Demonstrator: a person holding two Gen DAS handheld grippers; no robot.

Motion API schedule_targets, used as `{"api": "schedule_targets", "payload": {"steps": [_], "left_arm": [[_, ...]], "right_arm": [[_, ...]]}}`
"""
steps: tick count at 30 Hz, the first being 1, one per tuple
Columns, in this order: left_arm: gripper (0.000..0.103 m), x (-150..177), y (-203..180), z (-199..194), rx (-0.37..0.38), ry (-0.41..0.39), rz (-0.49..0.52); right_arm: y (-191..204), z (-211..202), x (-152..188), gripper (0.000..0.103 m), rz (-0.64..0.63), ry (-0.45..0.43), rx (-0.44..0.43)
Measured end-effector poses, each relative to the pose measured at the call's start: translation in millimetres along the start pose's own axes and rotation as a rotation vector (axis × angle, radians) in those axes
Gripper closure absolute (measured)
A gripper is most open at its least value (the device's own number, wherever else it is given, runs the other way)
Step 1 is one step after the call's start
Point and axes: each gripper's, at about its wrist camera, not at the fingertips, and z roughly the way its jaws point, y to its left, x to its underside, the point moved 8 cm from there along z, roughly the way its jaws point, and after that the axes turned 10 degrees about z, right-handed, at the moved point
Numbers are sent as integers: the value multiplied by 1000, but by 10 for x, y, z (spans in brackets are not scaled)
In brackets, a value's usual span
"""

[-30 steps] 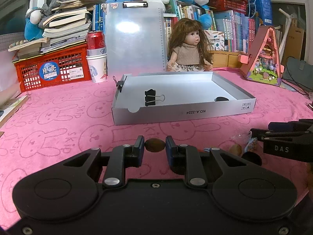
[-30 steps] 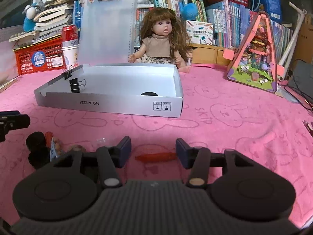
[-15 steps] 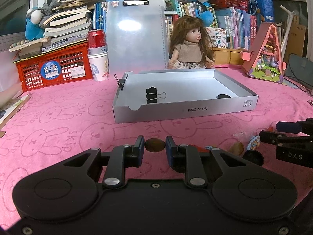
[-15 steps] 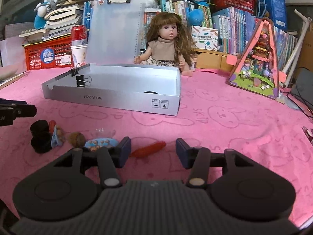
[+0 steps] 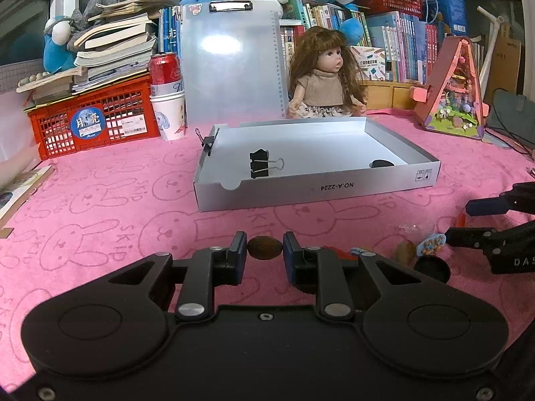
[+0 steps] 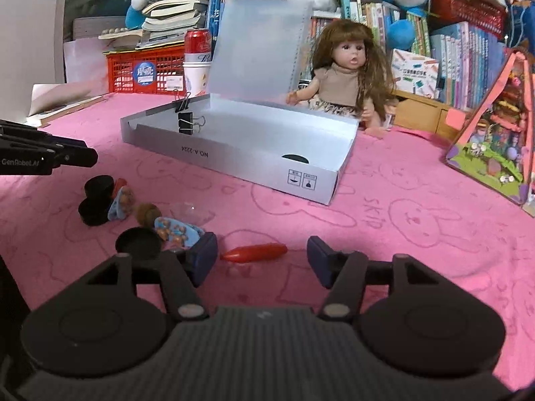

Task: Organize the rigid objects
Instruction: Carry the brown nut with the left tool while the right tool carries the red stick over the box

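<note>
My left gripper (image 5: 264,254) is clamped on a small brown nut (image 5: 264,252), oval and rough-skinned, pinched between the two blue pads above the pink cloth (image 5: 100,207), a soft towel-like fabric printed with rabbit outlines. My right gripper (image 6: 262,256) has its fingers wide apart, with a smooth red carrot (image 6: 254,253), tapered and glossy, lying on the cloth between them and touching neither. Just left of it sits a loose cluster: a flat black disc (image 6: 137,243), a blue oval piece (image 6: 177,231) dotted with brown beads, a second brown nut (image 6: 147,213), a second blue beaded piece (image 6: 122,204), and two more black round caps (image 6: 95,200) stacked or overlapping, I cannot tell which. A clear plastic bit (image 6: 192,210) behind them is hard to make out. Beyond stands the box (image 5: 301,190), a shallow grey cardboard tray with a notched front wall, one binder clip (image 5: 262,167) lying inside, another clip (image 5: 207,142) biting its left rim. A dark rounded thing (image 5: 381,163) in the far right corner is half hidden by the wall. A frosted clipboard (image 5: 230,63) and a long-haired doll (image 5: 326,77) stand behind the box.
</note>
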Motion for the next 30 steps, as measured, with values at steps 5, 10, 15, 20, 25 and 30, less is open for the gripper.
{"api": "schedule_targets", "payload": {"steps": [5,10,15,20,25,30], "left_arm": [[81,-1,-3,-3,-1,-1,0],[81,-36,-12,2,0,-5,-5],[81,-132,2,30,0,-16,-17],[81,-289,51,105,-8,-32,-38],[81,-416,97,234,-6,-27,-79],[81,-558,127,355,-9,-29,-90]], "right_arm": [[27,1,2,52,5,13,-30],[82,-32,-9,54,4,-15,-14],[113,-51,-145,55,28,-49,2],[109,-2,-312,55,55,-66,32],[103,97,-450,55,89,-71,61],[103,197,-578,55,120,-74,77]]}}
